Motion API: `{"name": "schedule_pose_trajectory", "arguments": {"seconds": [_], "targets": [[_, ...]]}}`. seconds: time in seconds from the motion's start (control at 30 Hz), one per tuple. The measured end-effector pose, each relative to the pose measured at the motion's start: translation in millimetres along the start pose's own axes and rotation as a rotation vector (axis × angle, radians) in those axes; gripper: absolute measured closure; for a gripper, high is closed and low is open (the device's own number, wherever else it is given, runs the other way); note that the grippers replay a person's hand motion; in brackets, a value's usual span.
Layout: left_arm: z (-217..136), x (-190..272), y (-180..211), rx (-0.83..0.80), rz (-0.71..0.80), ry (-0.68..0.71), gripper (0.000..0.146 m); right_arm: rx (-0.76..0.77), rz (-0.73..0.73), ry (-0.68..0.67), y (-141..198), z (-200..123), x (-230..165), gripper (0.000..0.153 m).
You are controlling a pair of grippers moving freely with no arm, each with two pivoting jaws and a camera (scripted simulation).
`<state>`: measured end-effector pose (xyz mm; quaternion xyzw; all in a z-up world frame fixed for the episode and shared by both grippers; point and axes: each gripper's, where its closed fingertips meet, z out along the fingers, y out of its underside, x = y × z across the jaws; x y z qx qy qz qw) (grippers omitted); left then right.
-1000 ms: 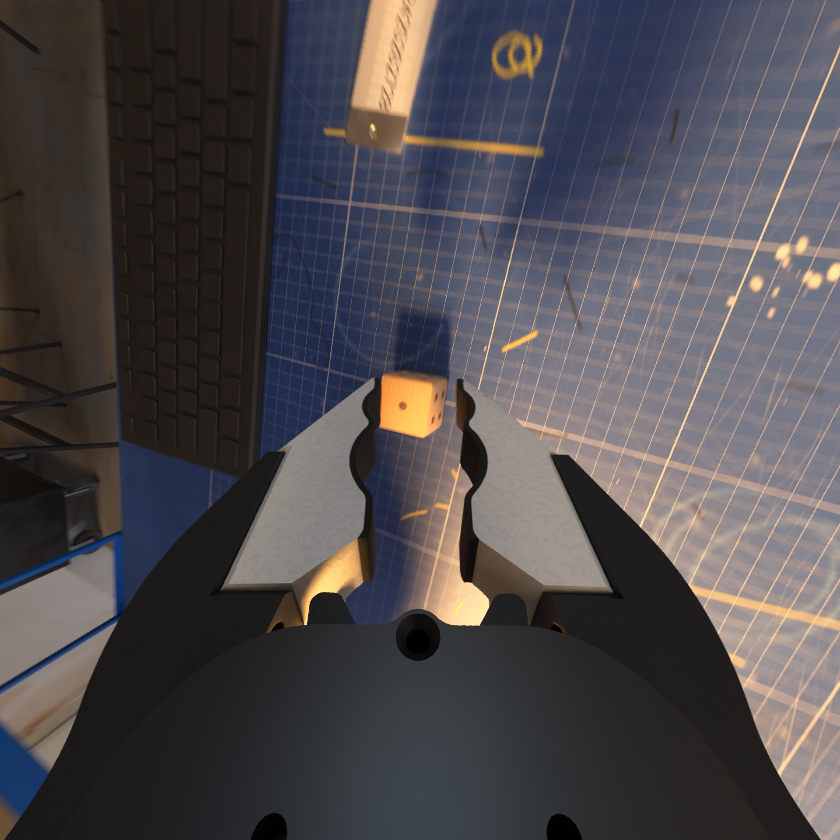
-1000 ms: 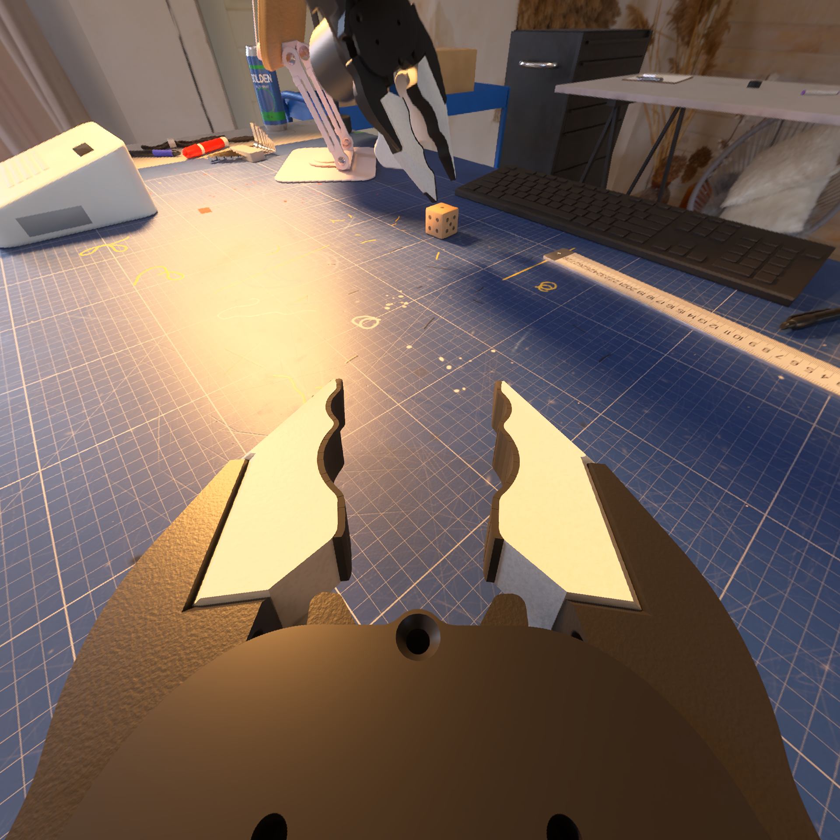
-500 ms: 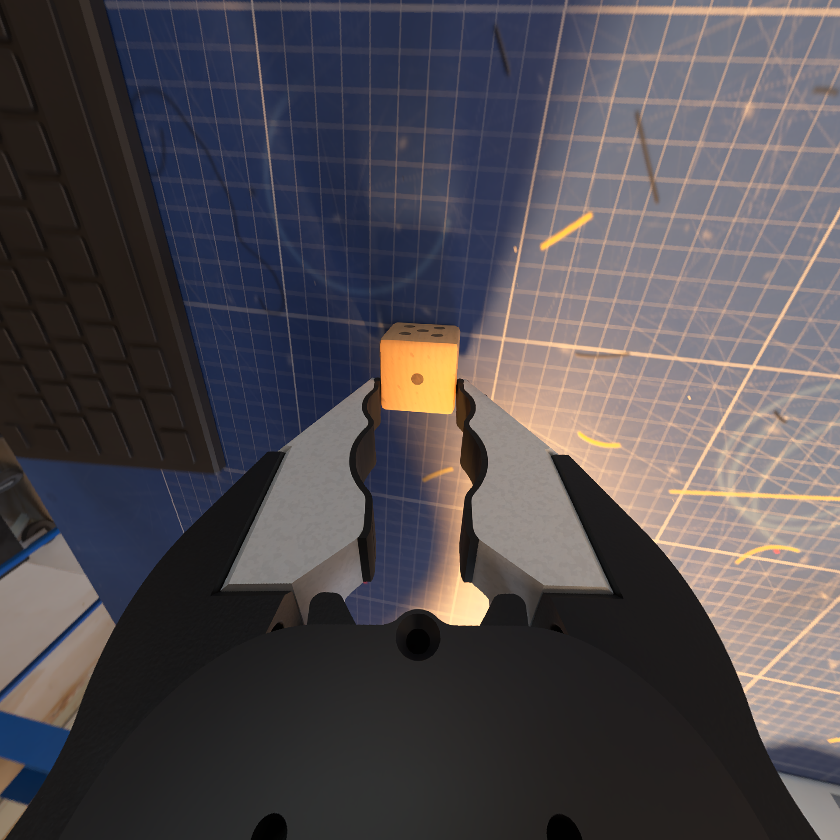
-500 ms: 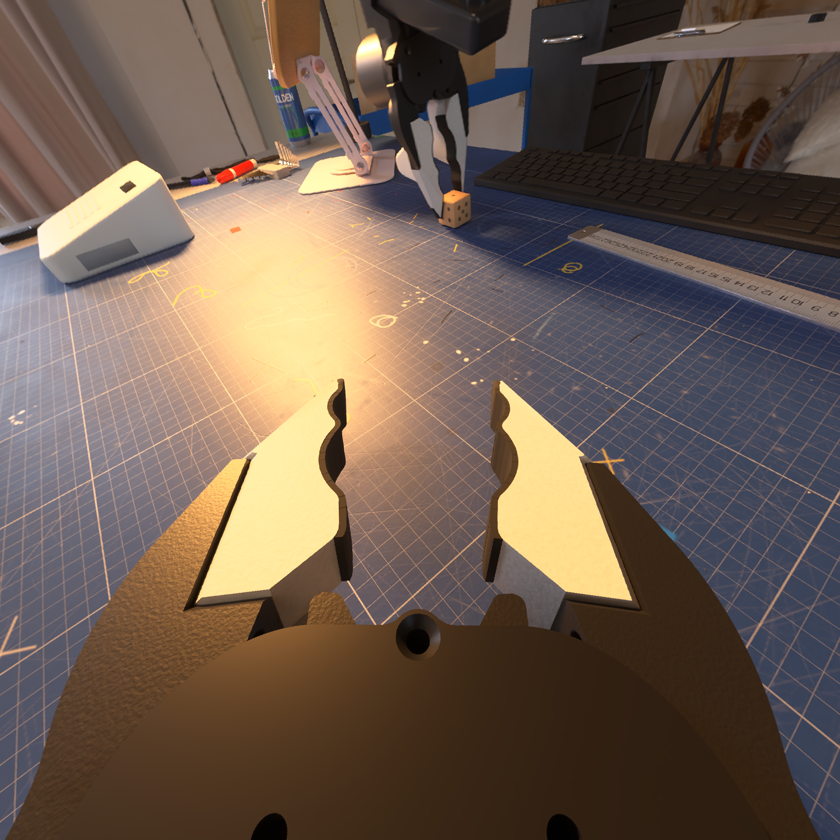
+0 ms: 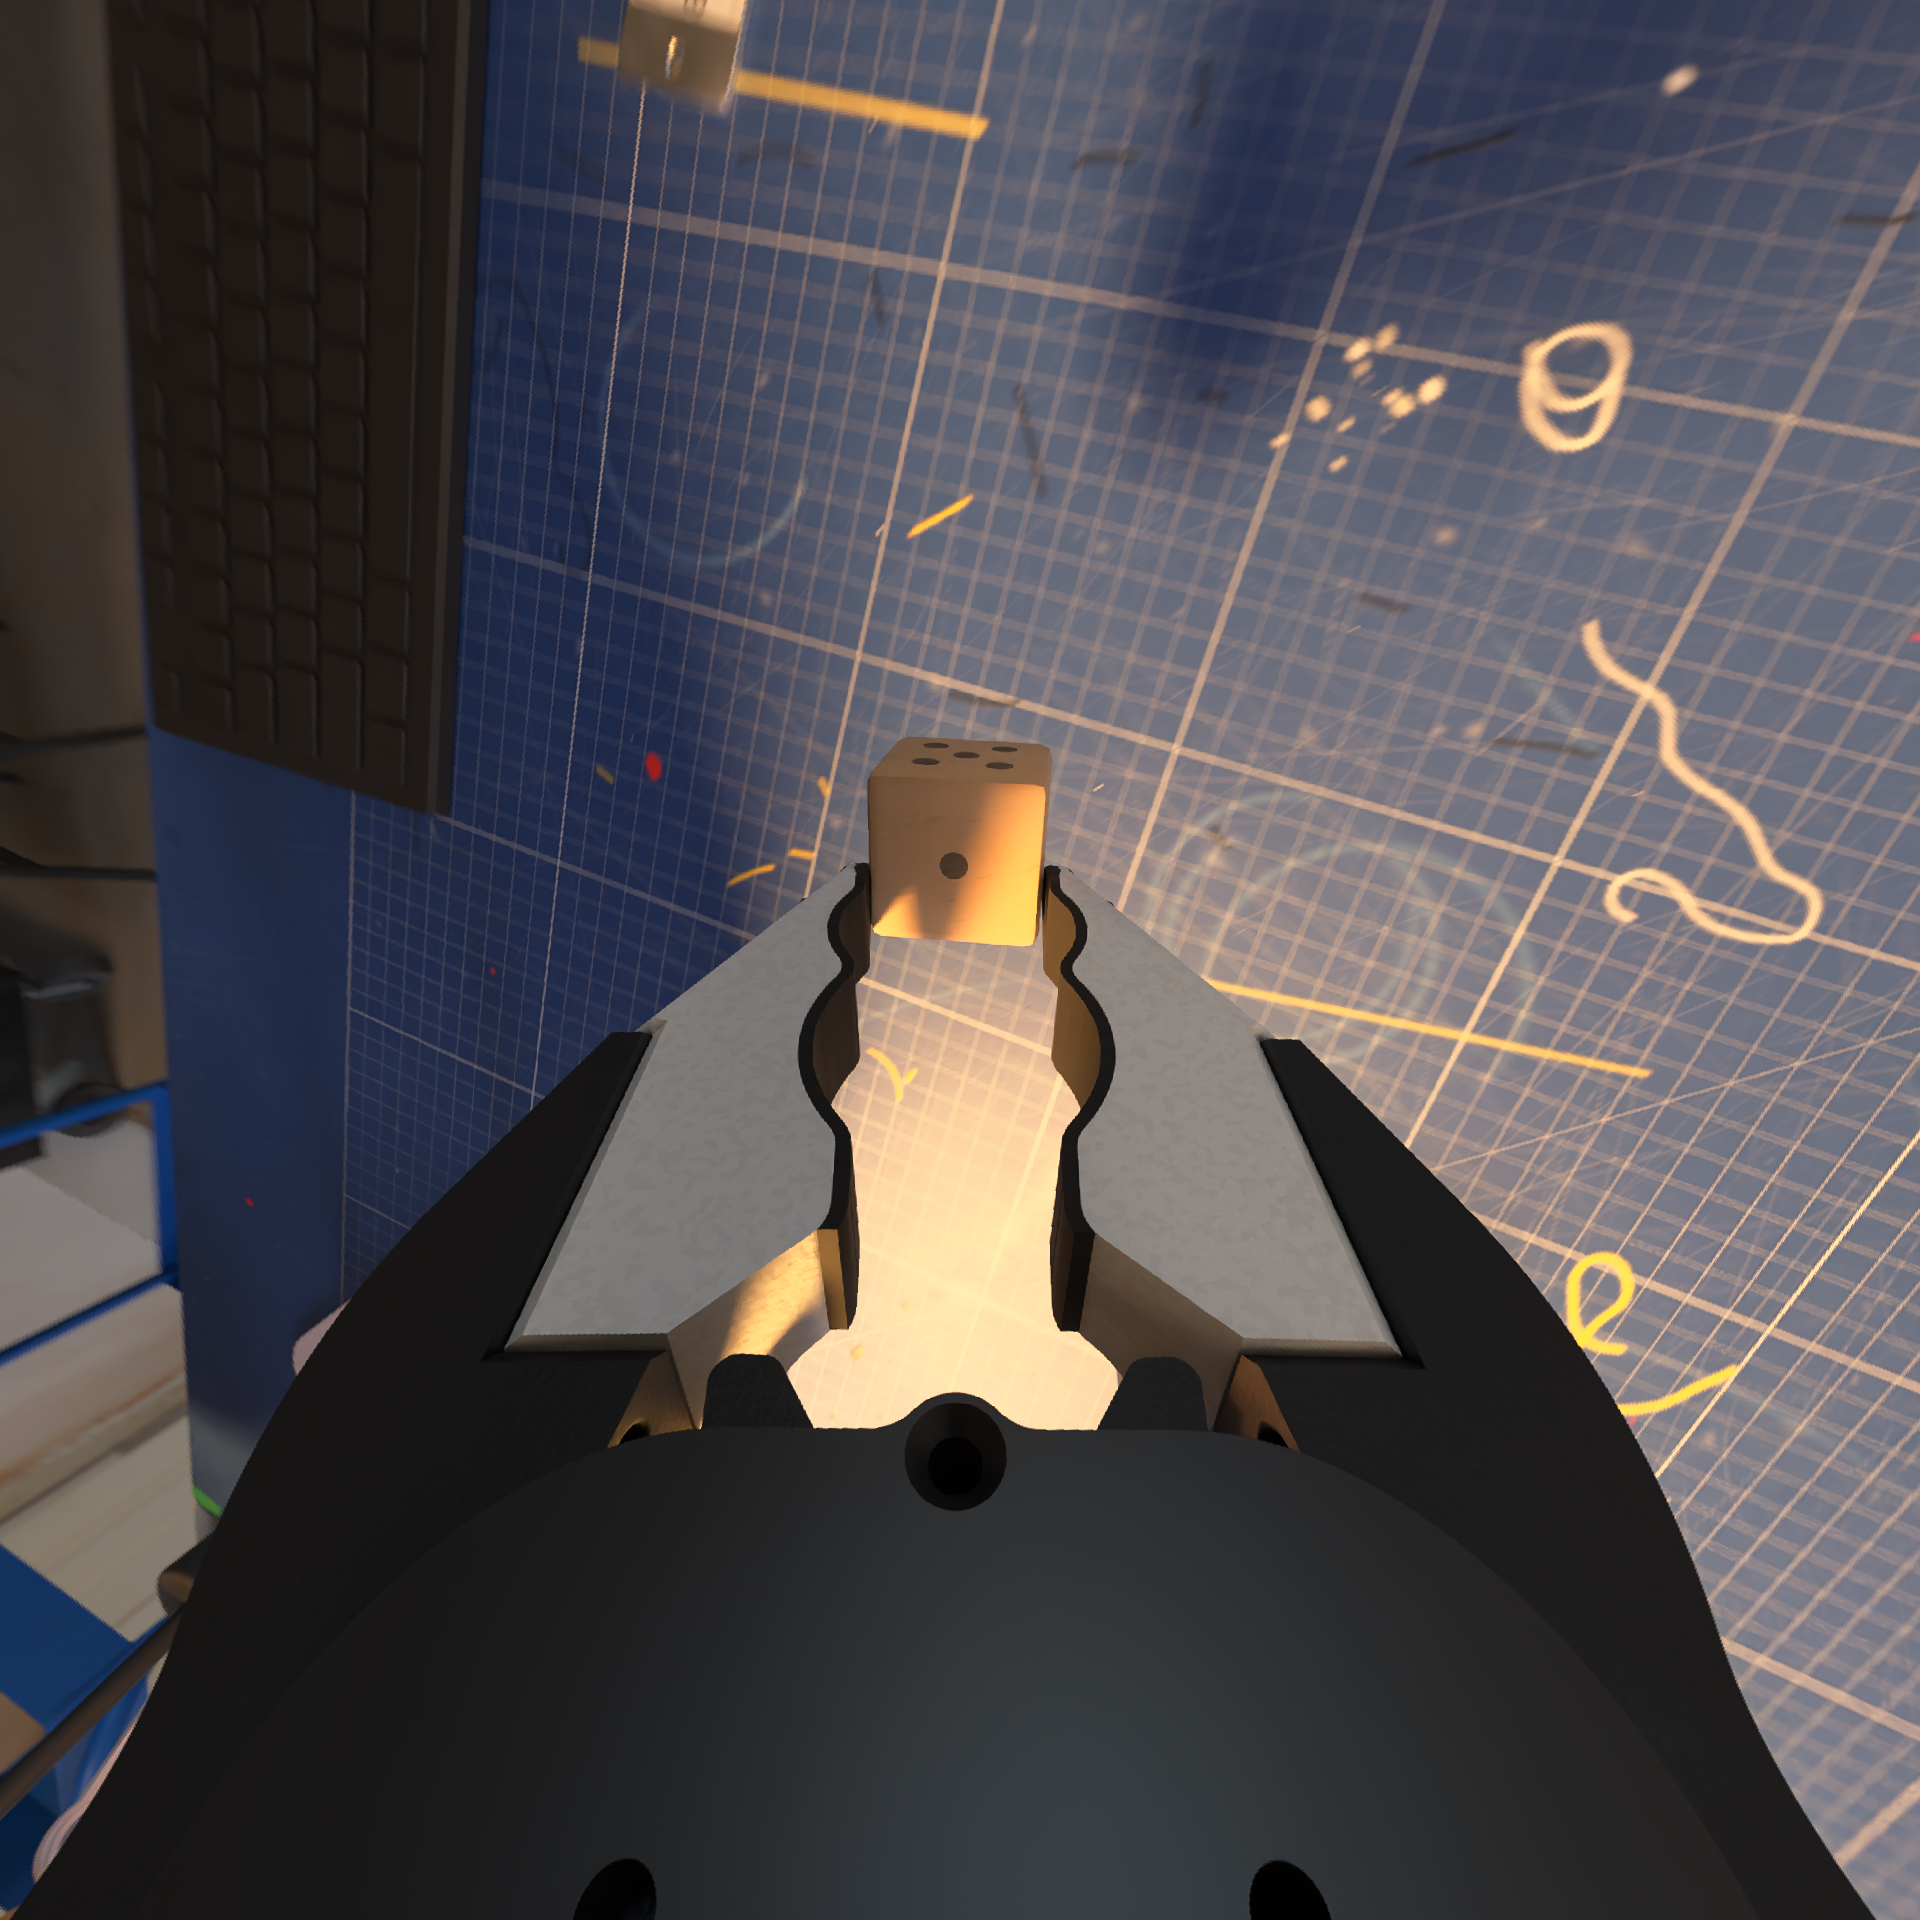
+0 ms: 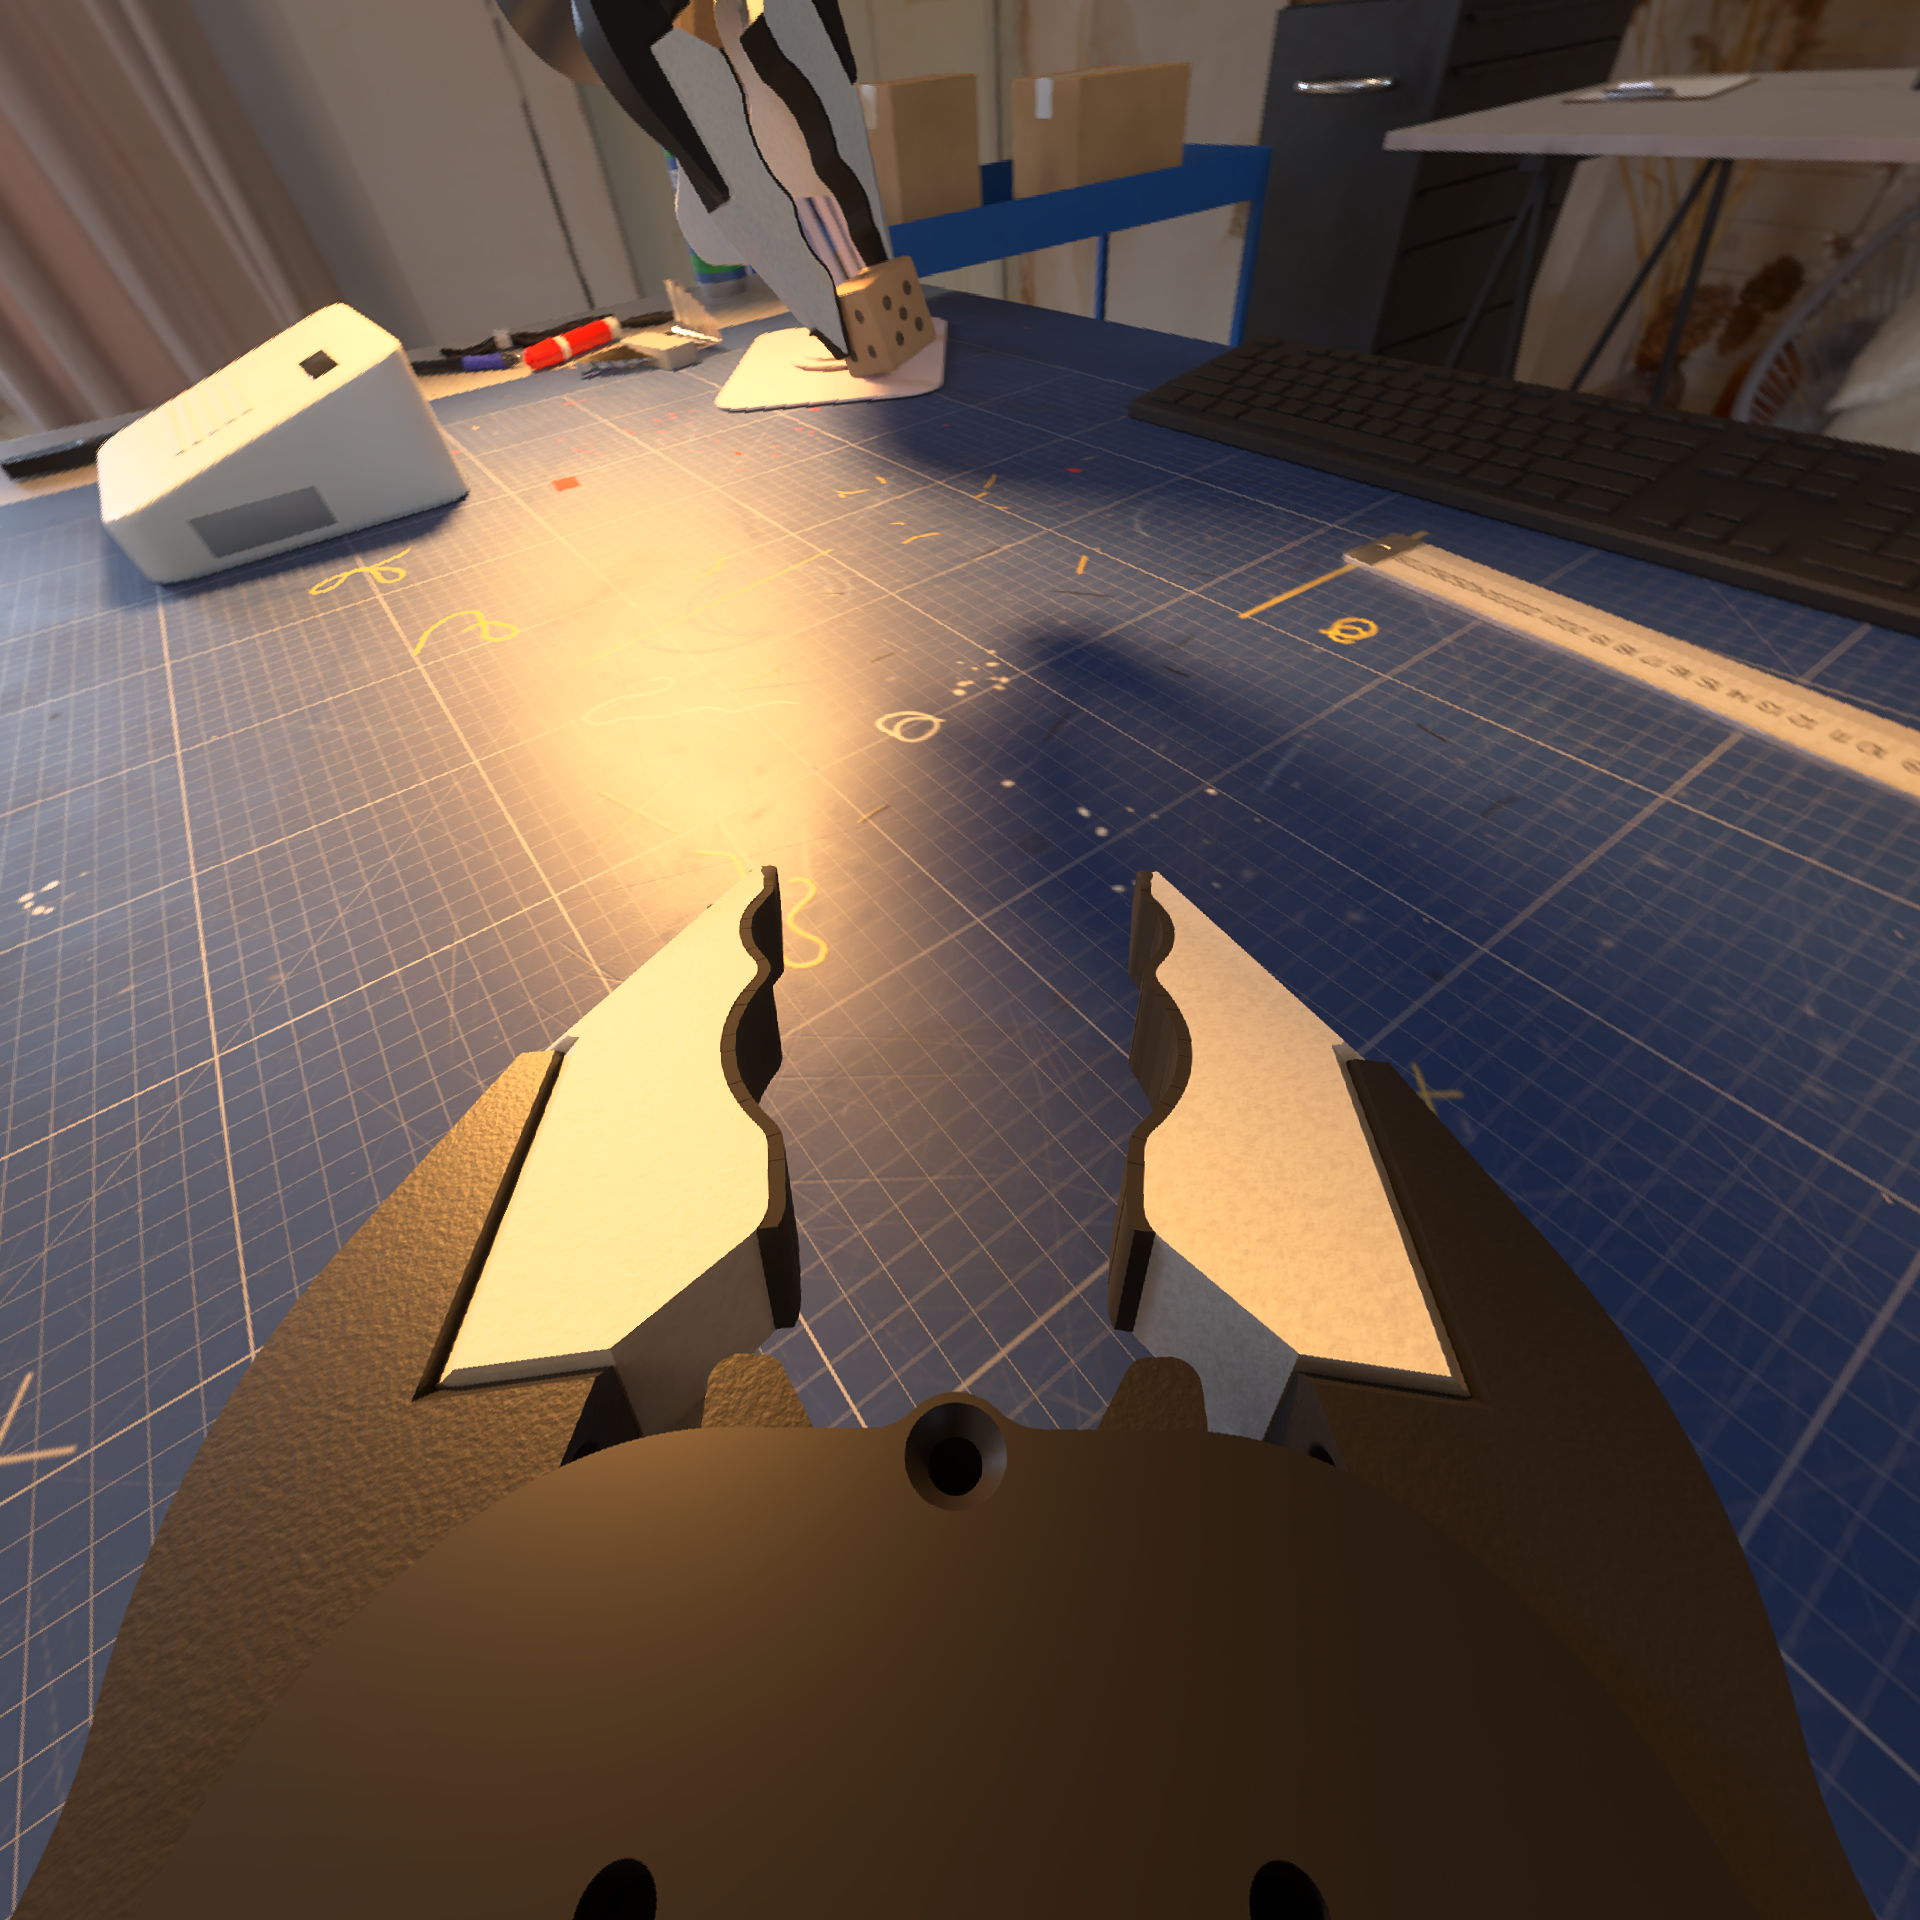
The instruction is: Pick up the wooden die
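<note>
The wooden die (image 5: 956, 844) is a small tan cube with dark pips. My left gripper (image 5: 954, 896) is shut on it at the fingertips and holds it in the air above the blue cutting mat (image 5: 1351, 727). In the right wrist view the die (image 6: 885, 315) hangs at the tips of the left gripper (image 6: 847, 322), clear of the mat, at the far side of the table. My right gripper (image 6: 954, 883) is open and empty, low over the mat (image 6: 520, 935) near its front.
A black keyboard (image 6: 1558, 468) lies at the right, also at the left of the left wrist view (image 5: 291, 395). A pale ruler (image 6: 1662, 655) lies beside it. A white wedge-shaped box (image 6: 270, 447) sits at the far left. Markers and small tools (image 6: 571, 343) lie at the back.
The left gripper came down around the die on the mat, shut on it, and has now lifted it off the mat. The right gripper stayed open and shifted slightly.
</note>
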<state>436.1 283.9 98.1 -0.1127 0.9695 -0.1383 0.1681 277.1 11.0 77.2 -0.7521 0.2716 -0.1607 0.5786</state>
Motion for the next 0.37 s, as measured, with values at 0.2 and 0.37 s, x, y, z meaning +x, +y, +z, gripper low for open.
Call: {"name": "schedule_pose_trajectory", "arguments": {"seconds": [0.2,0.37], "targets": [[-36.6,45.6,-36.2,0.114,0.081,-0.299,0.113,0.073,0.084,-0.136,-29.3,14.2,-36.5,0.083],[-56.8,70.8,-69.0,0.236,0.02,-0.32,0.113,0.162,0.182,-0.153,-57.9,29.6,-45.0,0.083]]}}
